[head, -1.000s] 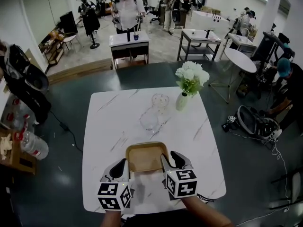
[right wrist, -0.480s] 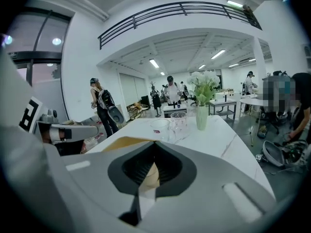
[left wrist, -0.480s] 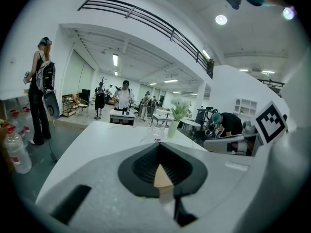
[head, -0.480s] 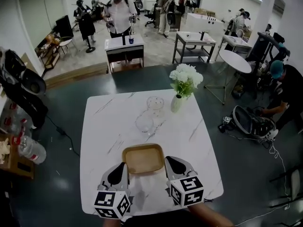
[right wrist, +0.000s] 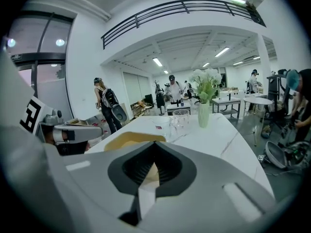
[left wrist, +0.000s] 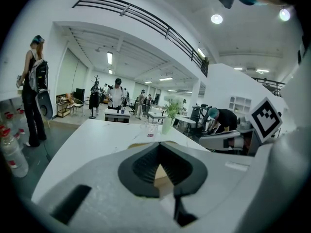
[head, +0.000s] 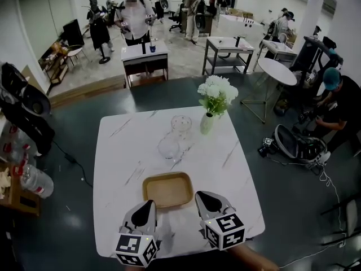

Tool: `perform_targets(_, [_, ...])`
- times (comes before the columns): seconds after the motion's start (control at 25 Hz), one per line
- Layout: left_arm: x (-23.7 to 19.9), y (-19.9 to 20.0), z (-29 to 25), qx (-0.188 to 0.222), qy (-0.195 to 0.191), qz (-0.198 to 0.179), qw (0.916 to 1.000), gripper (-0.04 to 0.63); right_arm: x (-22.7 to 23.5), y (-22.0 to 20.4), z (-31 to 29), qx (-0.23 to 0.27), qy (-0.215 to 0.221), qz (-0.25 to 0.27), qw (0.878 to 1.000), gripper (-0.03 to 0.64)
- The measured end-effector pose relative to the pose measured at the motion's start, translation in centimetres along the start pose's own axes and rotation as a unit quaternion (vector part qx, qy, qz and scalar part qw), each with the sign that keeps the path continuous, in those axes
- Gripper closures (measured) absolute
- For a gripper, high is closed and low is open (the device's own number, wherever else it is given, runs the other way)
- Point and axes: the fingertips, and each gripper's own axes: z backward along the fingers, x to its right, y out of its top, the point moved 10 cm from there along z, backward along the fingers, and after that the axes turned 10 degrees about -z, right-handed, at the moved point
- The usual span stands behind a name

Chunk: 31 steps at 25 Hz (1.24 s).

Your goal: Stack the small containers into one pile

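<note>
Containers [head: 168, 148] [head: 181, 125] — two, clear, unstacked — plus one tray [head: 169, 191], one vase [head: 207, 123]; left tongs [head: 149, 205] and right tongs [head: 201, 198] both closed, empty.

A white marble-topped table [head: 115, 168] stands on a dark, glossy floor [head: 282, 208]. Beyond the table's far edge the floor turns pale grey [head: 186, 58], and 3 more pieces stand there. A small white desk [head: 145, 51] is straight beyond it, a metal-framed table [head: 228, 43] beyond its far-right corner, and a round white table [head: 280, 71] out to its right. High above the table, white walls [left wrist: 228, 81] carry a black balcony railing [left wrist: 141, 17], and round ceiling lamps [left wrist: 216, 19] are lit.
</note>
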Motion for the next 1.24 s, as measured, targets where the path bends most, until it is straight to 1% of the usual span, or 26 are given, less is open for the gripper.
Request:
perform_targets(0.16, [-0.1, -0.3, 0.5, -0.005, 0.009, 0.0, 0.9999, 0.6, 0.5, -0.3, 0.2, -0.009, -0.003, -0.002, 1.0, 0.617])
perform_targets(0.32, [-1.0, -0.8, 1.2, -0.008, 0.032, 0.007, 0.9994, 0.6, 1.0, -0.7, 0.2, -0.014, -0.005, -0.002, 1.0, 0.618])
perform_targets(0.44, [-1.7, -1.2, 1.6, -0.017, 0.041, 0.007, 0.999, 0.6, 1.2, -0.9, 0.2, -0.018, -0.005, -0.002, 1.0, 0.617])
perform_targets(1.08, [-2.2, -2.2, 2.1, -0.041, 0.038, 0.01, 0.9984, 0.6, 1.2, -1.1, 0.1, -0.03, 0.005, -0.007, 1.0, 0.617])
perform_targets(1.24, [-2.5, -2.2, 2.7, -0.034, 0.049, 0.016, 0.9981, 0.6, 1.1, -1.3, 0.5, -0.033, 0.008, -0.017, 0.999, 0.617])
